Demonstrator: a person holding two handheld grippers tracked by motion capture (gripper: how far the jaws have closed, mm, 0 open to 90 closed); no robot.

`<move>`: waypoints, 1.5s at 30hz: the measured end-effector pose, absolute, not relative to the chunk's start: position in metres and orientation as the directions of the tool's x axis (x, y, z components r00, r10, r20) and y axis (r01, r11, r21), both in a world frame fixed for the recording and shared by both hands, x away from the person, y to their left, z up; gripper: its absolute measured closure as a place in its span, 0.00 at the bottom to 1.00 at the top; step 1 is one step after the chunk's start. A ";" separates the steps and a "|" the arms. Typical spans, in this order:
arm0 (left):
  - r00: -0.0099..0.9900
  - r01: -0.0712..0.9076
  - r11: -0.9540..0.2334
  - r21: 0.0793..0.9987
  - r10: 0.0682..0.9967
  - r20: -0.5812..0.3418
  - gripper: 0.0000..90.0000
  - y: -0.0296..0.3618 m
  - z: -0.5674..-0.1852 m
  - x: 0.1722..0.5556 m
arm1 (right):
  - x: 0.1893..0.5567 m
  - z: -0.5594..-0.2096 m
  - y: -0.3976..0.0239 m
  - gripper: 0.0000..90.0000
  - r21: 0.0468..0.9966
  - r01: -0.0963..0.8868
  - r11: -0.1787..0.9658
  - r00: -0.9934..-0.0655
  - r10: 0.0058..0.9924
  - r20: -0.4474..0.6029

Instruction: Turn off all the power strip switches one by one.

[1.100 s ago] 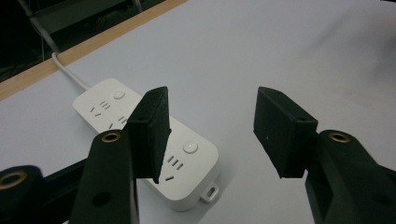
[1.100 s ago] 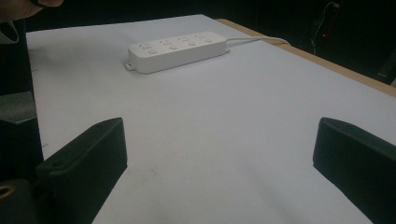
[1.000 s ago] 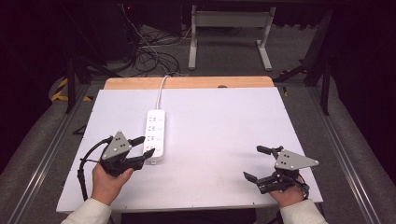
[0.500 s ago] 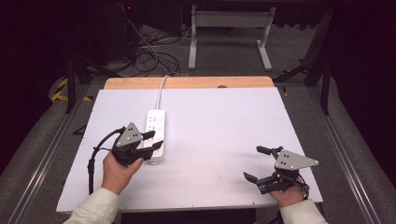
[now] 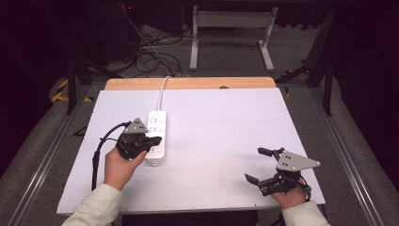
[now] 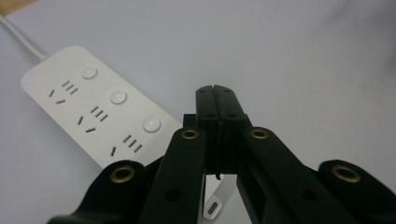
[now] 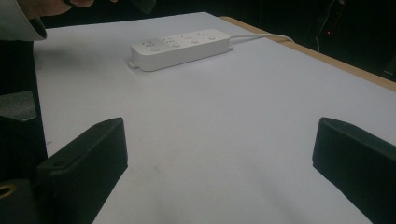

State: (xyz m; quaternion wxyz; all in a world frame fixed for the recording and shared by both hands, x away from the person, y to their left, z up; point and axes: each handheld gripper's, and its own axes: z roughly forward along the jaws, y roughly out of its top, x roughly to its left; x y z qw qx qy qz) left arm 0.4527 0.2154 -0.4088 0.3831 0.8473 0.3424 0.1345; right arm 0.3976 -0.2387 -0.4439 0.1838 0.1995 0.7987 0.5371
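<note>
Since the earlier frame, the left gripper (image 5: 151, 140) moved over the near end of the white power strip (image 5: 157, 136), its jaws just closing together on nothing. That strip lay flat at the left of the white table (image 5: 226, 141), cable running away. Pressing the nearest switch button (image 6: 152, 124) would call for a straight, light push. The right gripper (image 5: 258, 165) rested well apart, jaws wide

A white table top (image 5: 226, 141) fills the middle of the frame, with a wooden strip (image 5: 188, 83) along its far edge. Beyond it, at the top, black cables (image 5: 150, 54) lie tangled on a grey floor (image 5: 235, 61), beside the pale metal legs of a stand (image 5: 230, 33).
</note>
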 end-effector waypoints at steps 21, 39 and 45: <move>0.730 0.582 -0.589 0.561 0.682 -0.042 1.00 0.205 -0.429 0.481 | 0.398 -0.444 -0.239 0.04 0.930 0.123 0.347 -0.858 0.507 -0.076; 0.742 0.595 -0.618 0.515 0.669 -0.054 1.00 0.203 -0.438 0.486 | 0.398 -0.445 -0.238 0.04 0.928 0.121 0.353 -0.863 0.499 -0.077; 0.750 0.584 -0.625 0.518 0.660 -0.049 1.00 0.204 -0.440 0.486 | 0.397 -0.445 -0.238 0.04 0.927 0.121 0.354 -0.864 0.497 -0.076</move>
